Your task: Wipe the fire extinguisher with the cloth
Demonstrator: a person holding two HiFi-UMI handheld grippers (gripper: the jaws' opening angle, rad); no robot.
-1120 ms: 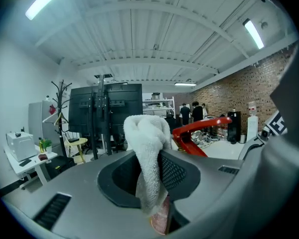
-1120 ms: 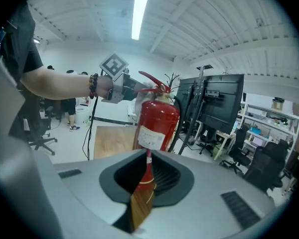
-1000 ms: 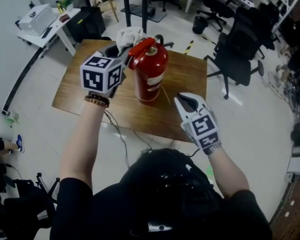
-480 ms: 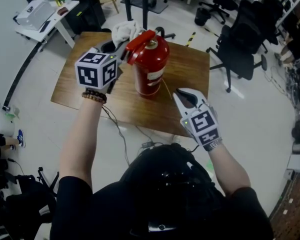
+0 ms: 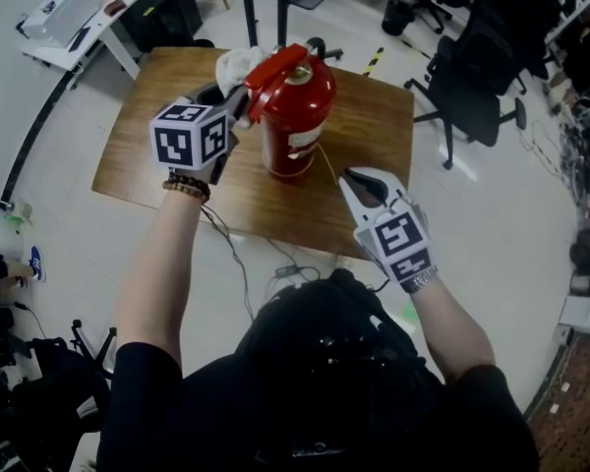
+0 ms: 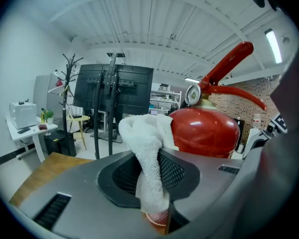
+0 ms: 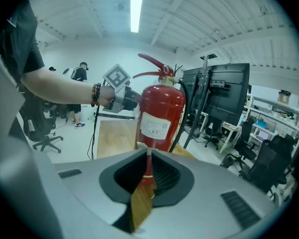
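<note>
Moved: left gripper [image 5: 234, 101] has come down beside the fire extinguisher [image 5: 295, 126], its cloth [image 5: 238, 67] seemingly touching the red shoulder.
Left jaws: clamped on cloth.
Other side: right gripper [image 5: 359, 180] near the base, jaws together, empty.
Extinguisher: upright on tabletop [image 5: 157, 170].

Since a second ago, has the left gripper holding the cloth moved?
Yes. The left gripper, shut on the cloth, has sunk against the fire extinguisher: the cloth was above its red lever, now level beside it.
</note>
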